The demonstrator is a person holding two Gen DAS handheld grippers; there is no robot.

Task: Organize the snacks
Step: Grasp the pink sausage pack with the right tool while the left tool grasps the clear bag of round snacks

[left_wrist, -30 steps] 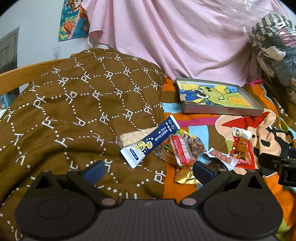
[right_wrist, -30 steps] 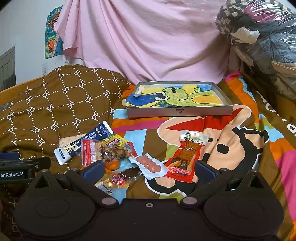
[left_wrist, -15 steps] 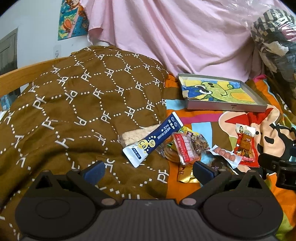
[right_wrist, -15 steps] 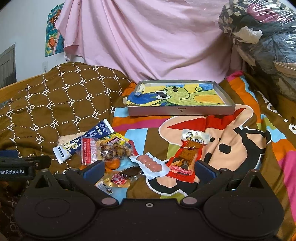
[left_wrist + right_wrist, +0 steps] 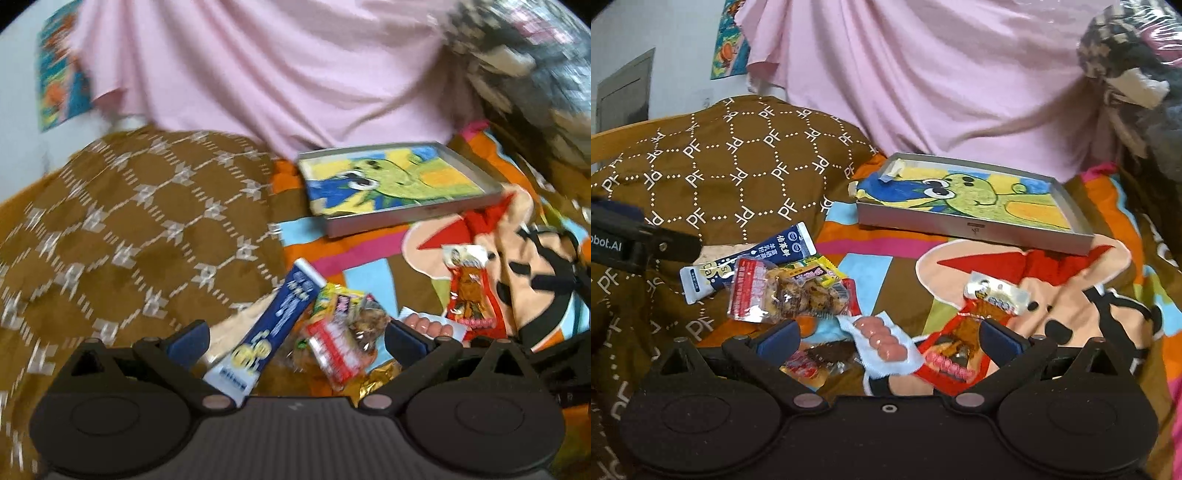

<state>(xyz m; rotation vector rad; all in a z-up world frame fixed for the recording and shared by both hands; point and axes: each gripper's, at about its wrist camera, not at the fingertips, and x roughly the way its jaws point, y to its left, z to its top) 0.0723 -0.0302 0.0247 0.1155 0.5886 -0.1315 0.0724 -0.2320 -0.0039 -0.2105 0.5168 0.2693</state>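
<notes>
Snack packets [image 5: 790,291] crowd, seemingly overlapping, before tray [image 5: 975,230].

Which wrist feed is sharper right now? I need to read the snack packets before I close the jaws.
Left wrist view: motion-smeared, the print on the blue stick packet unreadable. Right wrist view: sharper, the same packet's lettering and the sausage pack crisp, with slight softness near the red packet. Both bend straight edges like the tray rim.

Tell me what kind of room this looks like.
Probably a bedroom: the snack packets lie on a cartoon-print bedsheet beside a brown quilt, with a wooden bed frame at the edge.
</notes>
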